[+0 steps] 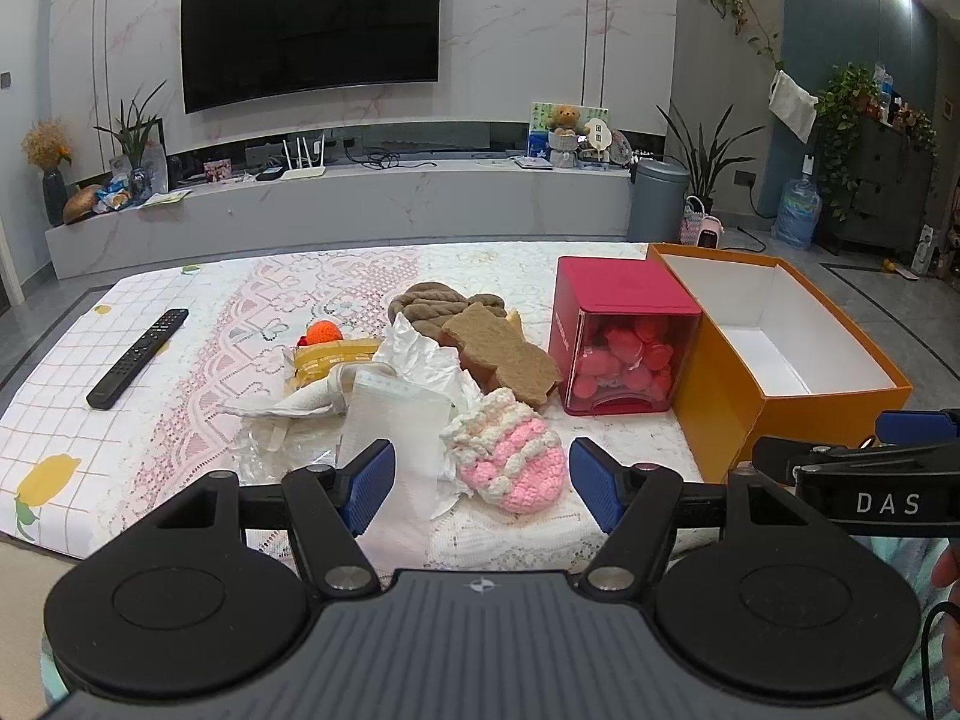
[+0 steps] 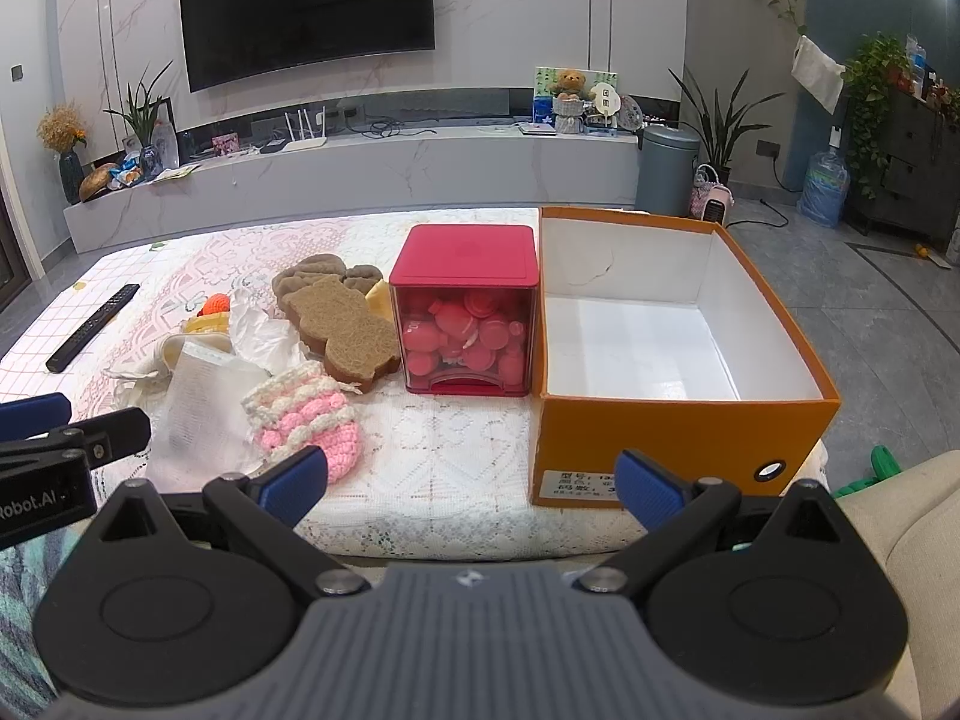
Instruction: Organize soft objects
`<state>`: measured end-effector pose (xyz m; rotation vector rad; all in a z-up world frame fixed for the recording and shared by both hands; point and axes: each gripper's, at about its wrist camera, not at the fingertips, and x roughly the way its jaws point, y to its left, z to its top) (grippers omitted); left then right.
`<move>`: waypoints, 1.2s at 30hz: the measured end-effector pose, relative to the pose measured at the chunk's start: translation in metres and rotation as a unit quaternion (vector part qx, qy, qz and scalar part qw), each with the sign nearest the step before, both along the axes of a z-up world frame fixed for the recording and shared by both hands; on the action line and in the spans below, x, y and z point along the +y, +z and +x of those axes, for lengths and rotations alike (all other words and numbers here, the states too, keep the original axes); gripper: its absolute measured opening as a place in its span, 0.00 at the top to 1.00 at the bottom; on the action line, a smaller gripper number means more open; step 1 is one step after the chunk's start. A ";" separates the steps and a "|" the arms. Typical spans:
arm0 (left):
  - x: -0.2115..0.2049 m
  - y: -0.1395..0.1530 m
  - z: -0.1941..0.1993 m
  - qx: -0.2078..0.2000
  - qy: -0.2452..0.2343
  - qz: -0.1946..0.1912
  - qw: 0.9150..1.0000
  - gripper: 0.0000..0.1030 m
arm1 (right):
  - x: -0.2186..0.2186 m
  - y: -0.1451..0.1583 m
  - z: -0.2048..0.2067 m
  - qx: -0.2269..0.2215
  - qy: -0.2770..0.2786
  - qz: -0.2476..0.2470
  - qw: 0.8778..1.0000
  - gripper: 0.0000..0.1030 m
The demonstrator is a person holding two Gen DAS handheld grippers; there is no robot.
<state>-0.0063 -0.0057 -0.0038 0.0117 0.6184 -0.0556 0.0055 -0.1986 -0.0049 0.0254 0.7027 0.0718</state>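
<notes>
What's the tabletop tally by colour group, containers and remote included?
Brown: 2, rope bundle, sponge
Pink/red: 2, knit pouch, red box
Orange: 2, knit ball, open box
Black: 1, remote
Total: 7

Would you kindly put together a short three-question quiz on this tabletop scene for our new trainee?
1. True or false: the orange box already holds some soft items.
2. Which object stands directly between the orange box and the pile of soft things? A) the remote control B) the red container C) the pink knitted pouch
3. Fill in: both the left gripper and the right gripper have their jaws ____ and hold nothing.

Key: 1. False, its white inside is bare. 2. B. 3. open.
</notes>
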 end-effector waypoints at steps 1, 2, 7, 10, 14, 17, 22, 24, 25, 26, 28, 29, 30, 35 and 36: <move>0.000 0.000 0.000 0.000 -0.001 -0.001 1.000 0.23 | -0.001 0.000 0.000 0.001 0.000 0.000 1.000 0.03; 0.000 0.000 0.000 0.001 -0.001 -0.002 1.000 0.23 | -0.001 0.000 0.000 0.001 0.000 0.000 1.000 0.03; 0.000 0.000 0.000 0.003 0.000 0.003 1.000 0.24 | -0.002 -0.001 0.000 0.001 -0.001 -0.001 1.000 0.03; 0.000 0.000 0.000 0.005 -0.001 0.002 1.000 0.24 | -0.001 -0.002 0.000 0.003 -0.001 -0.002 1.000 0.03; -0.001 -0.001 0.000 0.005 0.000 0.000 1.000 0.25 | 0.002 -0.003 0.002 0.005 -0.001 -0.003 1.000 0.03; 0.001 -0.004 0.000 0.006 0.000 -0.001 1.000 0.25 | 0.002 -0.004 0.002 0.006 -0.001 -0.003 1.000 0.03; 0.002 -0.005 0.000 0.007 0.001 -0.003 1.000 0.25 | 0.004 -0.005 0.003 0.010 0.000 -0.006 1.000 0.03; 0.002 -0.006 0.000 0.007 0.002 -0.003 1.000 0.25 | 0.005 -0.005 0.003 0.010 0.001 -0.007 1.000 0.03; 0.004 -0.006 0.000 0.008 0.002 -0.004 1.000 0.25 | 0.005 -0.005 0.003 0.010 0.001 -0.007 1.000 0.03; 0.007 -0.006 0.002 0.009 0.003 -0.007 1.000 0.25 | 0.005 -0.005 0.003 0.010 0.000 -0.007 1.000 0.03; 0.008 -0.006 0.001 0.007 -0.001 -0.013 1.000 0.31 | 0.005 -0.005 0.003 0.010 0.000 -0.006 1.000 0.03; 0.010 -0.007 0.002 0.007 -0.006 -0.020 1.000 0.34 | 0.005 -0.005 0.003 0.010 0.001 -0.006 1.000 0.03; 0.012 -0.007 0.002 0.008 -0.010 -0.026 1.000 0.35 | 0.005 -0.005 0.004 0.010 0.001 -0.006 1.000 0.03; 0.019 -0.013 0.006 0.020 -0.020 -0.047 0.999 0.40 | 0.007 -0.012 0.005 -0.003 0.019 0.003 1.000 0.03; 0.021 -0.015 0.006 0.020 -0.025 -0.046 0.998 0.43 | 0.007 -0.014 0.007 -0.002 0.024 0.005 1.000 0.03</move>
